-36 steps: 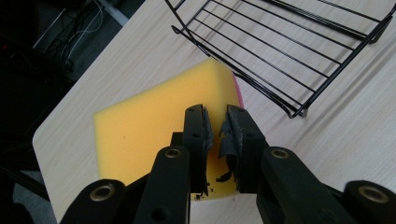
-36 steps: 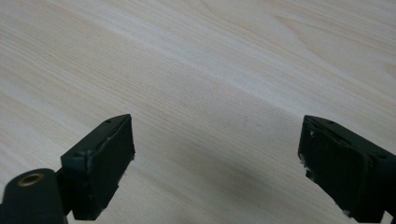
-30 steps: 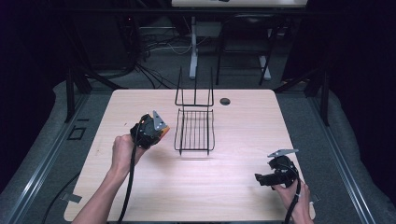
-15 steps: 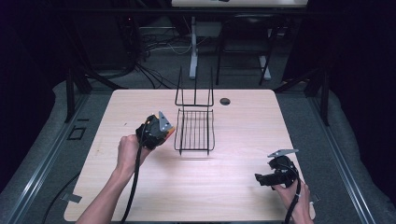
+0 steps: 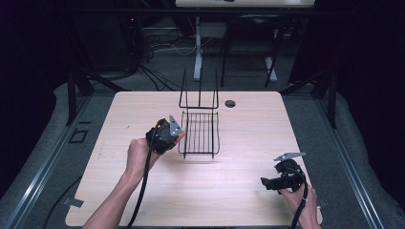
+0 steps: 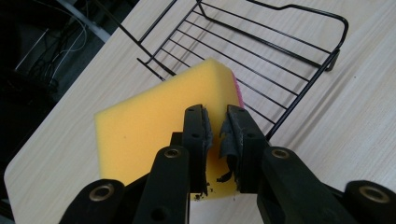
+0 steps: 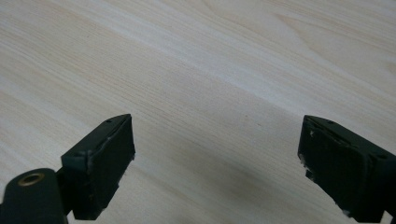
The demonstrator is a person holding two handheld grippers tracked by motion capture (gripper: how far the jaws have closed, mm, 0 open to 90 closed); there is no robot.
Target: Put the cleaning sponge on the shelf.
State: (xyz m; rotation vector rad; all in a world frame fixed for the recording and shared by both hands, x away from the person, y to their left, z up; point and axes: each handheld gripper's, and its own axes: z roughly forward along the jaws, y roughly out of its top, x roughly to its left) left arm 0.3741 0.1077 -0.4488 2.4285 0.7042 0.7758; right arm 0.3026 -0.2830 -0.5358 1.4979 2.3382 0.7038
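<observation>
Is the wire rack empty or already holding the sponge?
Empty. The wire rack shows bare bars, and the yellow sponge is pinched in the left claw, held at the rack's edge.

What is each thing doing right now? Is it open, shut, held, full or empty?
Left gripper: shut on the sponge, beside the rack.
Sponge: yellow, pinched at one edge, held above the table.
Wire rack: standing on the table, nothing in it.
Right gripper: open, holding nothing, low over bare wood.
Table: bare wood, one dark round hole near the far edge.
</observation>
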